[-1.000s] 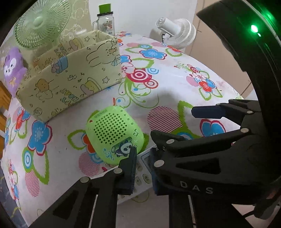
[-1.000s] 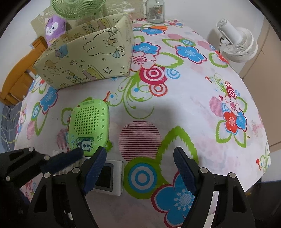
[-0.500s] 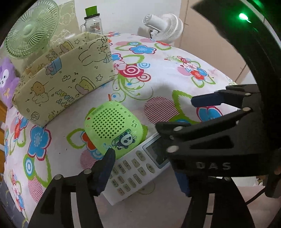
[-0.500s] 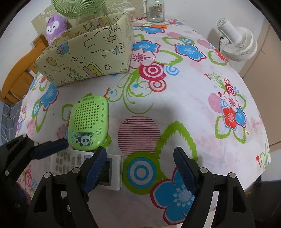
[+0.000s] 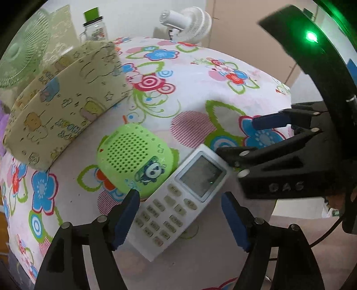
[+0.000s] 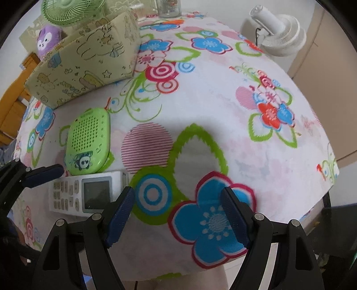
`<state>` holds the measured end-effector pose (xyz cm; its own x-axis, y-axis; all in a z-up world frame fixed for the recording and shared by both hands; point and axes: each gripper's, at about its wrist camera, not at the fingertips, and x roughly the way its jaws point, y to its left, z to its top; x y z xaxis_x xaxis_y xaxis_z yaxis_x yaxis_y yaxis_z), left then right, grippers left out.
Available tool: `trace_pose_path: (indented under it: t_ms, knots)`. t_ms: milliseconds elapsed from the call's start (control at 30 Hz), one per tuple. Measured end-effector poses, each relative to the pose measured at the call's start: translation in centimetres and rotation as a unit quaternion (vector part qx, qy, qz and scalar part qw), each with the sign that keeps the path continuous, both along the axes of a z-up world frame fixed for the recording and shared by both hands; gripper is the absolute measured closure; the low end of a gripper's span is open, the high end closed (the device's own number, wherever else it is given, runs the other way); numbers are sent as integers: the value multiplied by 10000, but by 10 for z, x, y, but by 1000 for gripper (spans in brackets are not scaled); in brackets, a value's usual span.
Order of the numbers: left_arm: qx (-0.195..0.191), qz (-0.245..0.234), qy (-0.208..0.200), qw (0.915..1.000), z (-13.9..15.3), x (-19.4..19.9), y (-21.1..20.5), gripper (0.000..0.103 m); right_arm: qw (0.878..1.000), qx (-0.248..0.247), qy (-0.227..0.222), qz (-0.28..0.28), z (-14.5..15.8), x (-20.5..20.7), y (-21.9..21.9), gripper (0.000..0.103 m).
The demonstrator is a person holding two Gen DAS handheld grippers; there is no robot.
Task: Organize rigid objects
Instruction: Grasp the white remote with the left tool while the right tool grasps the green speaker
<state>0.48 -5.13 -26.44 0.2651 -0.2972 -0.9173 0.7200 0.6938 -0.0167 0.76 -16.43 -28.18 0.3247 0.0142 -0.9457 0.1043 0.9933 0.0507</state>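
Note:
A white remote control (image 5: 178, 198) lies flat near the table's front edge, beside a green speaker (image 5: 133, 160). My left gripper (image 5: 180, 219) is open, its fingers on either side of the remote's keypad end, not touching it. My right gripper (image 6: 177, 217) is open and empty over the tablecloth, just right of the remote (image 6: 87, 193) and speaker (image 6: 89, 142). The right gripper also shows in the left wrist view (image 5: 263, 138). The left gripper's blue fingertip (image 6: 44, 175) shows in the right wrist view.
A yellow-green cartoon-print storage box (image 5: 64, 102) stands at the back left, also in the right wrist view (image 6: 89, 60). Behind are a green fan (image 6: 67, 9), a purple plush (image 6: 46, 41), a glass jar (image 5: 93, 26) and a white fan (image 6: 279, 35). The floral tablecloth (image 6: 212, 100) covers the table.
My left gripper was shut on the remote a second ago. It has opened and drawn back, leaving the remote flat on the table. The right gripper has hardly moved.

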Motion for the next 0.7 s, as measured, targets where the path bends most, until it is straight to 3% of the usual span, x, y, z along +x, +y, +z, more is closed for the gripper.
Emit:
trace_pose_path:
  t_ms: [300, 367, 433, 467, 700]
  knots:
    - [464, 21, -70, 9989, -14, -4, 11, 25, 9990, 279, -119, 331, 2, 8, 21, 22]
    - [415, 163, 52, 9990, -15, -2, 19, 25, 9983, 258, -147, 496, 2, 11, 32, 22]
    - [388, 319, 147, 9986, -14, -1, 25, 31, 9975, 220, -206, 636, 4, 15, 42, 22]
    - [370, 361, 136, 9986, -13, -1, 26, 39, 9972, 233, -226, 672, 5, 17, 46, 22]
    - [236, 672, 241, 9972, -8, -1, 37, 54, 9949, 340, -178, 933, 6, 30, 62, 22]
